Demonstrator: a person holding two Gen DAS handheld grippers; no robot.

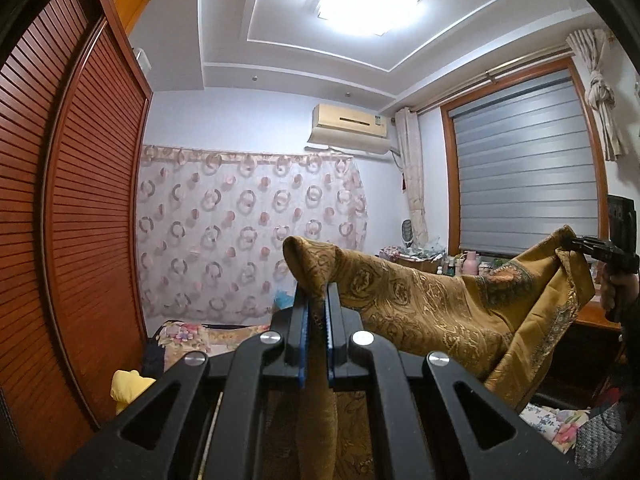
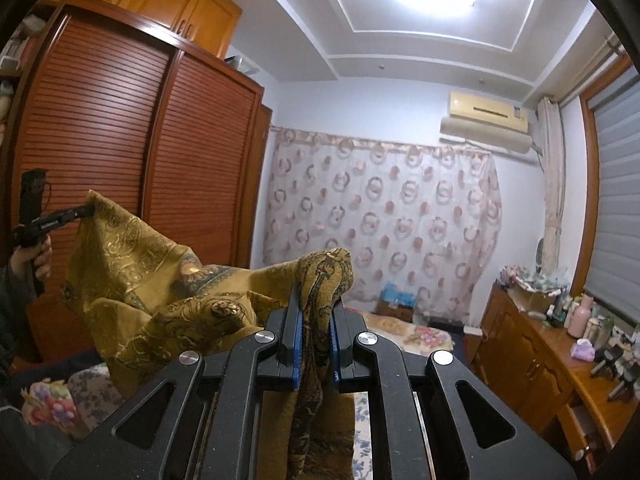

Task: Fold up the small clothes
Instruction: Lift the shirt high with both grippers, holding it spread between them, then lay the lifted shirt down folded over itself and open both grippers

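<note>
A mustard-gold patterned cloth (image 1: 436, 304) hangs in the air between my two grippers. My left gripper (image 1: 316, 292) is shut on one corner of it, the fabric bunched between the blue pads and poking up above them. My right gripper (image 2: 316, 292) is shut on the other corner of the same cloth (image 2: 160, 280). In the left wrist view the right gripper (image 1: 570, 243) shows at the far right, pinching the cloth. In the right wrist view the left gripper (image 2: 86, 211) shows at the far left doing the same. The cloth sags between them.
A bed with a floral cover (image 2: 424, 336) lies below. A louvred wooden wardrobe (image 2: 120, 140) stands at the left. A wooden dresser (image 2: 532, 352) with bottles stands under the window at the right. A yellow garment (image 1: 128, 388) lies low beside the wardrobe.
</note>
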